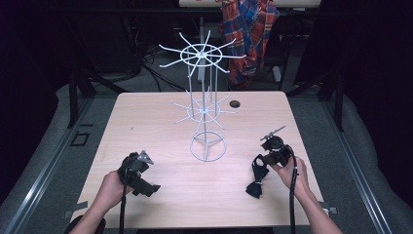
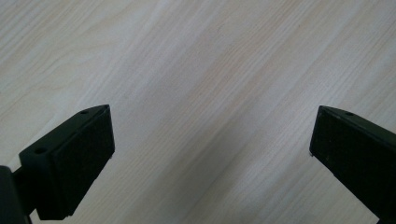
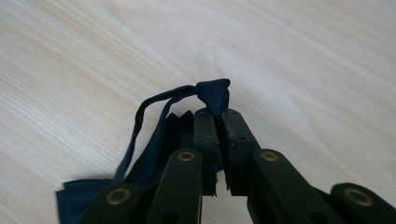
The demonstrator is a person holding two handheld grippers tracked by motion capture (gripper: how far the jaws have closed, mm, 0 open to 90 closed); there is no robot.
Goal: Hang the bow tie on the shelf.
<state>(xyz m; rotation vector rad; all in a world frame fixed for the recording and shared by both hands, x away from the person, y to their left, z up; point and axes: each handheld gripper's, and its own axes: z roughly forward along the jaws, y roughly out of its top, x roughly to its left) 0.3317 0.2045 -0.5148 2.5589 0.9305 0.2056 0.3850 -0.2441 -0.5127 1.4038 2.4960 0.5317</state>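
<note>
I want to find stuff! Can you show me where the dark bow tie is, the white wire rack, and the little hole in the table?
dark bow tie [image 3: 214, 93]: right gripper view, its knot above the jaws.
white wire rack [image 1: 208, 147]: high view, its base ring.
hole [image 1: 234, 104]: high view, its dark middle.

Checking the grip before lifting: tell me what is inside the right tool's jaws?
The right tool is shut on a dark blue bow tie, its knot poking out. The fabric between the pads is covered.

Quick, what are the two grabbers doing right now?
Left gripper: open, nothing between its jaws.
Right gripper: closed on the dark blue bow tie.
</note>
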